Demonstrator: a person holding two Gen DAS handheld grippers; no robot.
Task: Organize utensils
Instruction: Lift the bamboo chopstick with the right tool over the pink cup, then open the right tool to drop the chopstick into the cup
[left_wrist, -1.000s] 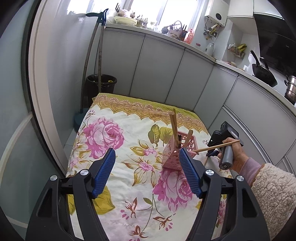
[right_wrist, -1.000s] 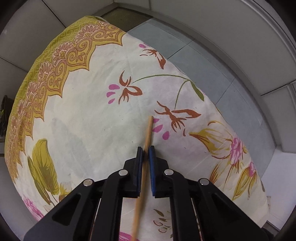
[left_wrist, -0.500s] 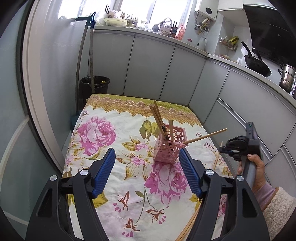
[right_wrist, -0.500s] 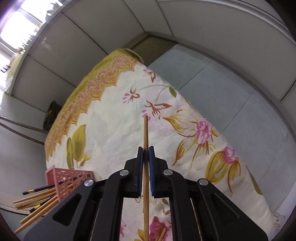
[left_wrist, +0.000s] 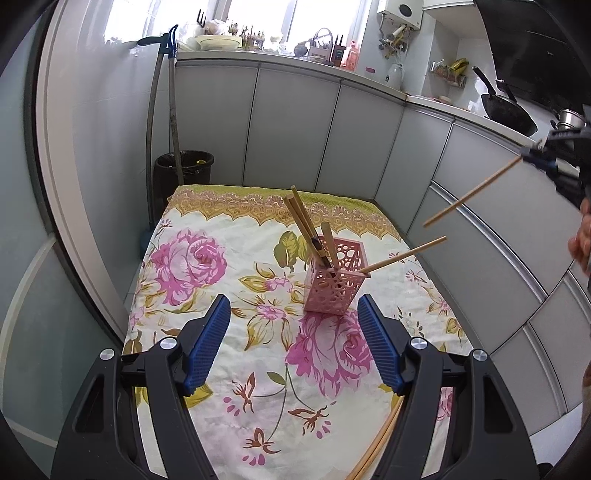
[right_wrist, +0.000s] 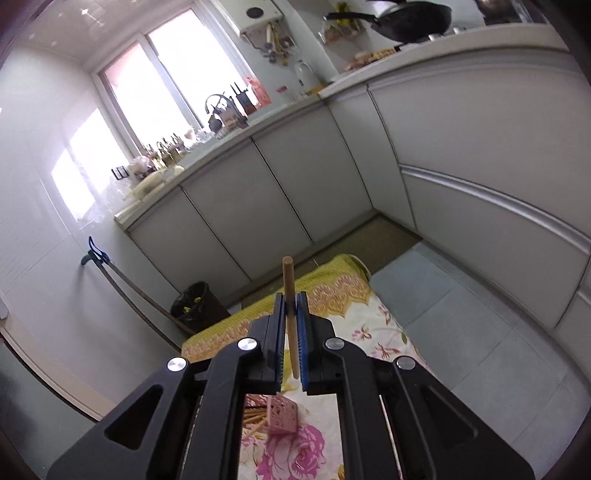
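Chopsticks were going one at a time into the pink holder (left_wrist: 337, 281), and the step in hand was the carry. The right gripper (right_wrist: 291, 334) was clenched on a single wooden chopstick (right_wrist: 289, 295), the stick pinched between its blue pads with one end poking out past the fingertips. From the left wrist view that chopstick (left_wrist: 471, 197) hung in the air high above the table's right edge, well apart from the holder and slanting down towards it. The left gripper (left_wrist: 295, 347) stood released, its fingers (left_wrist: 207, 343) spread wide with nothing between them, hovering over the near part of the floral tablecloth (left_wrist: 192, 266) with the holder just beyond its fingertips.

The holder stood upright towards the table's far right. My judgement is that the next move called for bringing the stick over the holder's open top, tipping its lower end into the mouth and then letting go. The sticks already leaning inside might knock the incoming one aside.

Counted: one holder, one chopstick in the air, and about five sticks in the holder, one of them (left_wrist: 402, 255) slanting far out over the right rim; they overlapped, so that count is unsure. Two more sticks (left_wrist: 376, 446) seemed to lie at the table's near right edge, half hidden behind the left gripper's finger.
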